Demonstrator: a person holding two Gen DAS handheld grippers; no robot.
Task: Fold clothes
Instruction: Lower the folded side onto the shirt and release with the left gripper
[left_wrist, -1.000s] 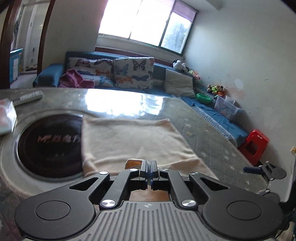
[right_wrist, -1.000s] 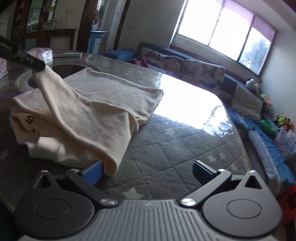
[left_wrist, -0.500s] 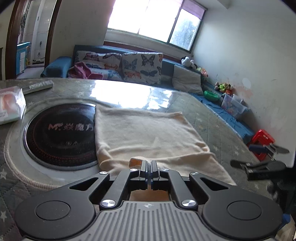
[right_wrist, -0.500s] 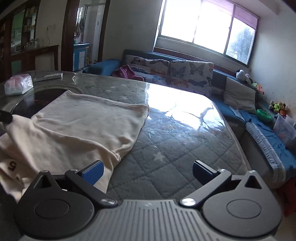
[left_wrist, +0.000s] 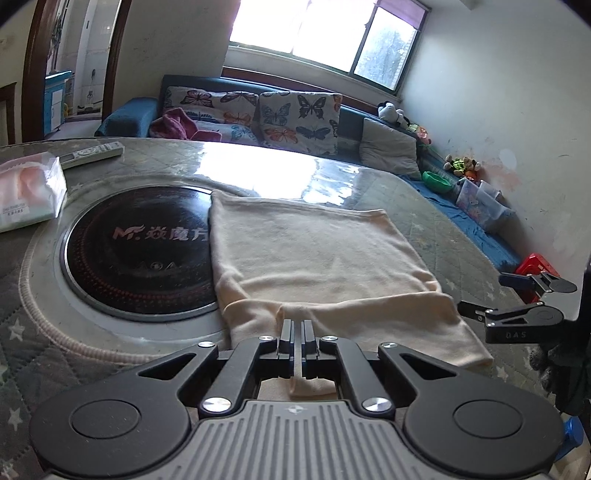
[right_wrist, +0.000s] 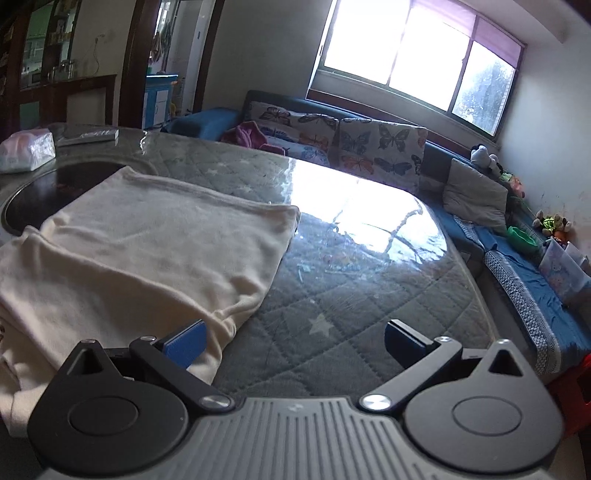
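Observation:
A cream garment (left_wrist: 314, 251) lies folded flat on the quilted table, partly over the black round cooktop (left_wrist: 136, 251). My left gripper (left_wrist: 298, 332) is shut on the garment's near edge, and a tab of cloth shows behind the pads. In the right wrist view the same garment (right_wrist: 147, 258) fills the left side. My right gripper (right_wrist: 293, 339) stands open over its right corner, the blue left pad (right_wrist: 184, 341) above the cloth and nothing pinched. In the left wrist view the right gripper (left_wrist: 487, 295) appears at the far right, just off the garment's right edge.
A tissue pack (left_wrist: 26, 192) and a remote (left_wrist: 92, 151) lie at the table's far left. Beyond the glossy table cover (right_wrist: 351, 295) stands a blue sofa with butterfly cushions (left_wrist: 299, 118). A red stool (left_wrist: 535, 266) sits on the floor to the right.
The flap that the left gripper held up has come down and now lies flat on the garment. The right gripper has swung sideways and now shows in the left wrist view.

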